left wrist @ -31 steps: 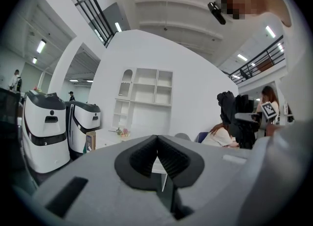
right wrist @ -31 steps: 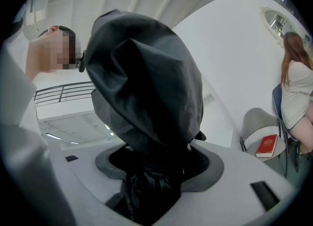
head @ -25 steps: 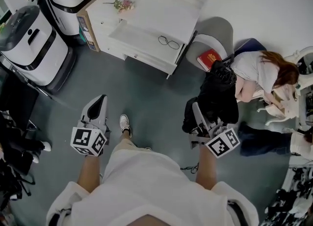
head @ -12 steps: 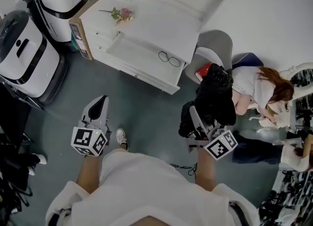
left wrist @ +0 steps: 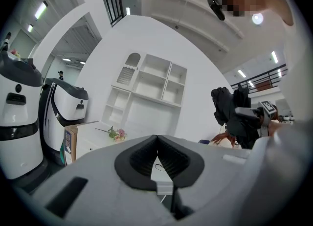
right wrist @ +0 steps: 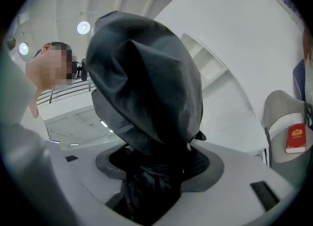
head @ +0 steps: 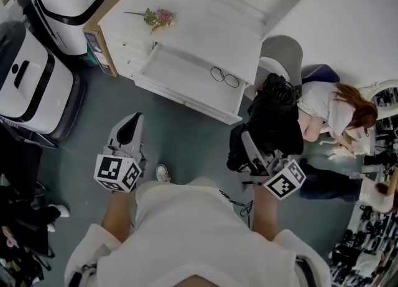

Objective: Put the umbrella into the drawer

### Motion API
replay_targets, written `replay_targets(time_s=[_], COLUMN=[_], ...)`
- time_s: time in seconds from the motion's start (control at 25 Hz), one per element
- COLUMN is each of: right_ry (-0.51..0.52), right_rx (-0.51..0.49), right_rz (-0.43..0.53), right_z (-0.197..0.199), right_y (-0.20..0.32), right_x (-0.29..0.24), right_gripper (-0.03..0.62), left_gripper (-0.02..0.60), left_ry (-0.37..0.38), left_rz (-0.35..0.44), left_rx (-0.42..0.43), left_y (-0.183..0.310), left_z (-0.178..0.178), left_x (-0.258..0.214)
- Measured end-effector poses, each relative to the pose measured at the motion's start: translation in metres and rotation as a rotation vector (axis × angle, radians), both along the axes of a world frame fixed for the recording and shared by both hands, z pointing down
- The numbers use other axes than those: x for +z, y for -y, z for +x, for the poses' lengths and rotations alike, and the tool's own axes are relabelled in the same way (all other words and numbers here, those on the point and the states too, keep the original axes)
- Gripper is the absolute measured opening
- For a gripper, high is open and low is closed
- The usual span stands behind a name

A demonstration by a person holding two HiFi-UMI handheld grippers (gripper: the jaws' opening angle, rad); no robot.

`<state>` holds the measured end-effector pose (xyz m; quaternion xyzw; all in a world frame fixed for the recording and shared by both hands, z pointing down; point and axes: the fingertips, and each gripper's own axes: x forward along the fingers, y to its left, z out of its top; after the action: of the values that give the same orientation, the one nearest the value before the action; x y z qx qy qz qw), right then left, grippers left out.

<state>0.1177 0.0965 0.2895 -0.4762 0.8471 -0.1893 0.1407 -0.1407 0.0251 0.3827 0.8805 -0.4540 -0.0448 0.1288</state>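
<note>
Your right gripper (head: 249, 146) is clamped on the black folded umbrella (head: 273, 121), at 3 o'clock of your body in the head view. The right gripper view shows its fabric bunched between the pads and filling the frame. That view alone shows a red book (right wrist: 296, 138) on the grey chair (right wrist: 281, 117) at 3 o'clock; its gold cover print is too small to read.

Your left gripper (head: 130, 124) is empty, and the left gripper view shows its pads meeting at the tips. The open white drawer (head: 180, 71) lies at 12 o'clock, with spectacles (head: 224, 77) by its 3 o'clock end.

Bare grey floor (head: 186, 136) separates you from the drawer's front edge. White machines (head: 31, 87) stand at 9 to 10 o'clock, and a seated person (head: 336, 109) at 3 o'clock, just beyond the umbrella.
</note>
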Motion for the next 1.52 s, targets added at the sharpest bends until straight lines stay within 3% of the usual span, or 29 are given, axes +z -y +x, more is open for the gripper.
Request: replay_targets(time_s=[0.4, 0.68, 0.84, 0.96, 1.16, 1.32, 1.52], right_ry=[0.012, 0.083, 0.085, 0.086, 0.261, 0.228, 0.228], right_rx=[0.049, -0.051, -0.125, -0.184, -0.265, -0.269, -0.265], right_rz=[-0.036, -0.028, -0.021, -0.033, -0.106, -0.116, -0.109], right_z=[0.041, 0.079, 0.099, 0.107, 0.109, 0.103, 0.091], right_y=[0.043, 0.107, 0.148, 0.169, 0.195, 0.207, 0.220], right_x=[0.021, 0.018, 0.018, 0.026, 0.043, 0.046, 0.041], right_gripper=[0.272, 0.272, 0.272, 0.272, 0.272, 0.272, 0.272], left_gripper=[0.014, 0.014, 0.014, 0.014, 0.014, 0.014, 0.014], left_ry=[0.025, 0.058, 0.065, 0.114, 0.156, 0.132, 0.153], left_rz=[-0.017, 0.005, -0.007, 0.001, -0.008, -0.037, -0.006], left_rx=[0.063, -0.008, -0.092, -0.130, -0.267, -0.316, -0.277], left_y=[0.050, 0.086, 0.105, 0.113, 0.122, 0.125, 0.140], left_z=[0.051, 0.084, 0.099, 0.110, 0.078, 0.063, 0.065], left_x=[0.000, -0.021, -0.026, -0.026, -0.022, -0.015, -0.023])
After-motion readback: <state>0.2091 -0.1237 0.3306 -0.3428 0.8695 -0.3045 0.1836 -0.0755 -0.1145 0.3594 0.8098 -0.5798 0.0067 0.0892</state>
